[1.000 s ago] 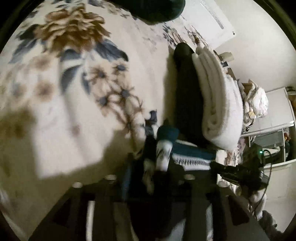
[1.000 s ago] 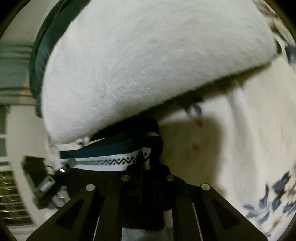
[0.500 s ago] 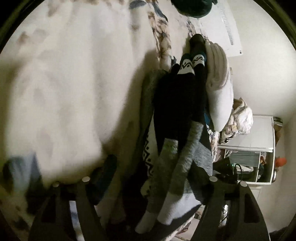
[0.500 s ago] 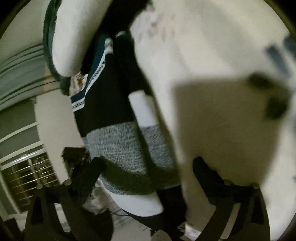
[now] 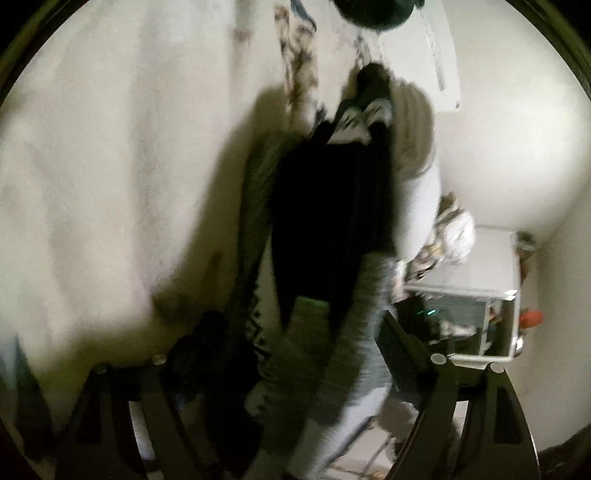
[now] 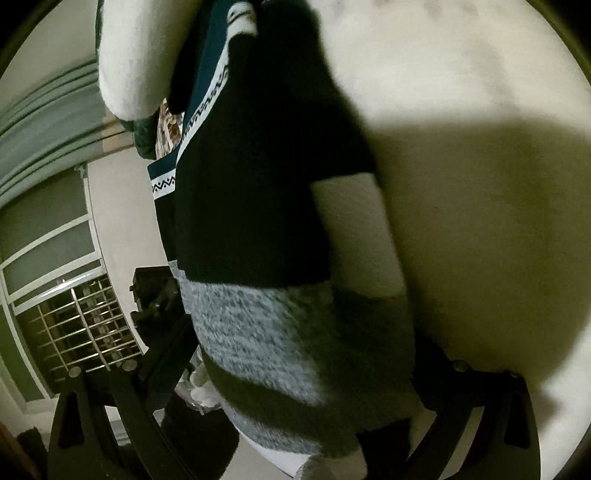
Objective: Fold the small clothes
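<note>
A pair of long socks, black with grey and white bands and a teal patterned cuff, lies stretched out on the cream floral bedspread. They also fill the middle of the right wrist view. My left gripper is open, its fingers apart on either side of the grey toe end. My right gripper is open too, its fingers straddling the grey toe band. Neither gripper holds the socks.
A folded white towel lies beside the socks, with a dark green garment beyond. A white shelf unit stands off the bed's edge. A barred window and a black device show in the right wrist view.
Both grippers were shut on the socks' patterned cuff a second ago. They have let go, opened wide and pulled back along the socks to the toe end.
</note>
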